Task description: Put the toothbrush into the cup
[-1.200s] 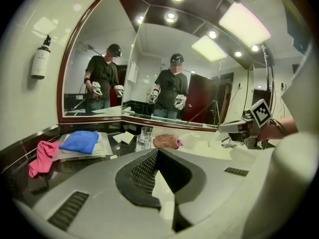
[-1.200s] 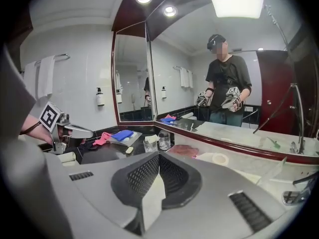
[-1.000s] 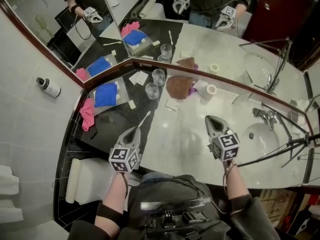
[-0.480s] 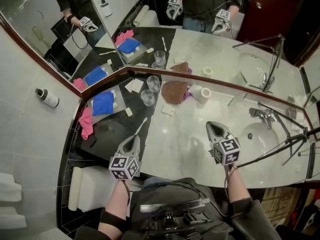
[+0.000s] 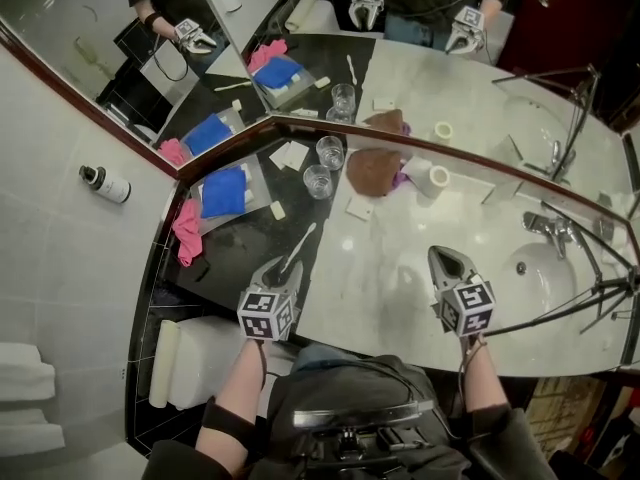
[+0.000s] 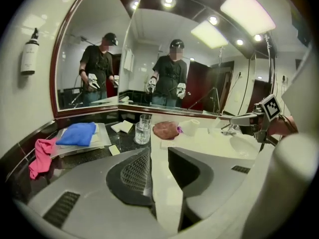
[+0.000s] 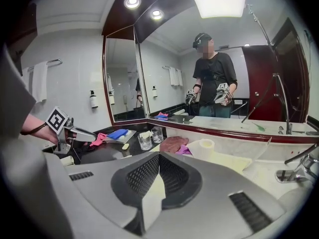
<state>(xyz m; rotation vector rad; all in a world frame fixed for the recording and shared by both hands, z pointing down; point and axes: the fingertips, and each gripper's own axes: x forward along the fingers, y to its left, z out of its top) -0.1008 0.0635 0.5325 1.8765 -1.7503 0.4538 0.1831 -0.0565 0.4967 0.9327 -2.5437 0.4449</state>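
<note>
White plastic toothbrush flat on the table, across the seam between black stone and pale marble, well apart from the two glass cups by the mirror corner. Left gripper poised at its near end, jaws just been opening, now parted; handle tip right at them, ungripped, unclear if between. Likely set-up for the pick; nothing lifted yet. Right gripper clenched on nothing over marble, near the basin. Bathroom: angled mirrors, blue cloth, pink cloth, brown cloth, paper roll.
</note>
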